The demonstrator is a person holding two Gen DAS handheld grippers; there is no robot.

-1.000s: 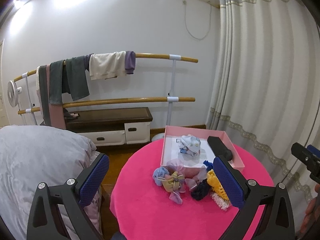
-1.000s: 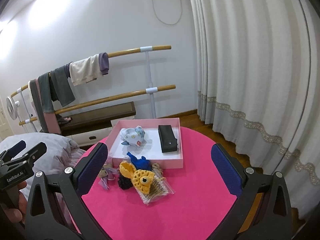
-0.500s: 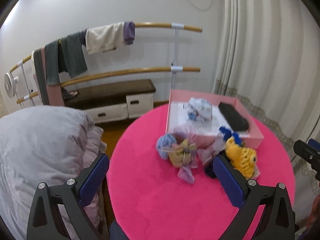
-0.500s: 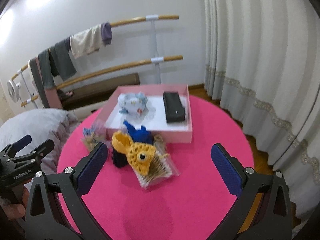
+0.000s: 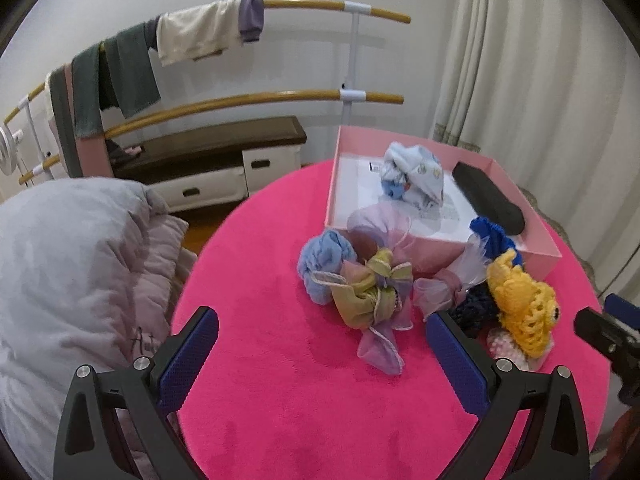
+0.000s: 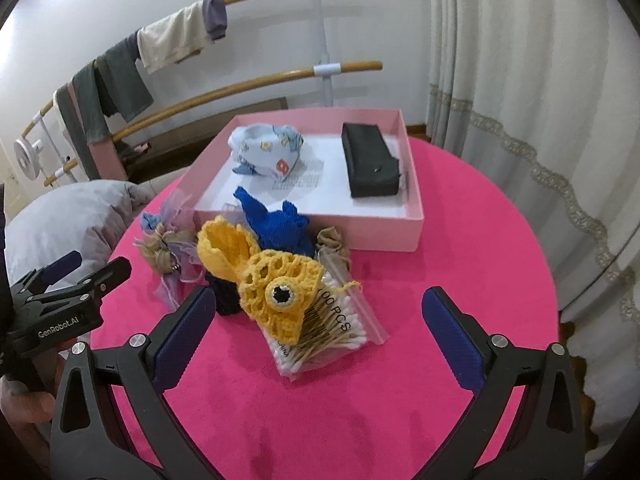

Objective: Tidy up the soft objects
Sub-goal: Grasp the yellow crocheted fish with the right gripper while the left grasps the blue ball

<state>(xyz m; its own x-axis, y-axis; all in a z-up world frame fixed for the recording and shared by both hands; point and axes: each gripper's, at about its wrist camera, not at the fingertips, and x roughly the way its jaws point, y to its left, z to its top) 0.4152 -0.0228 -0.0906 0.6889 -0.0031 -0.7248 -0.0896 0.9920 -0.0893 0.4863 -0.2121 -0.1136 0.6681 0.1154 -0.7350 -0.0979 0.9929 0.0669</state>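
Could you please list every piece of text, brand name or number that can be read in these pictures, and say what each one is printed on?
"GenRobot.AI": white lettering on the black body of the left gripper, seen from the right wrist.
"100 PCS": on the clear plastic bag of cotton swabs under the yellow crocheted fish.
Unreadable: smaller print on that bag, the printed white sheet lining the pink cardboard box, and dark script on the grey quilt.

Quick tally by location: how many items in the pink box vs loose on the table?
In the pink box: 2 – patterned cloth, black case
Loose on the table: at least 5 – blue knit, yellow crochet fish, cotton swab bag, blue scrunchie, organza bow bundle
Total: at least 7; the pile hides a few more.
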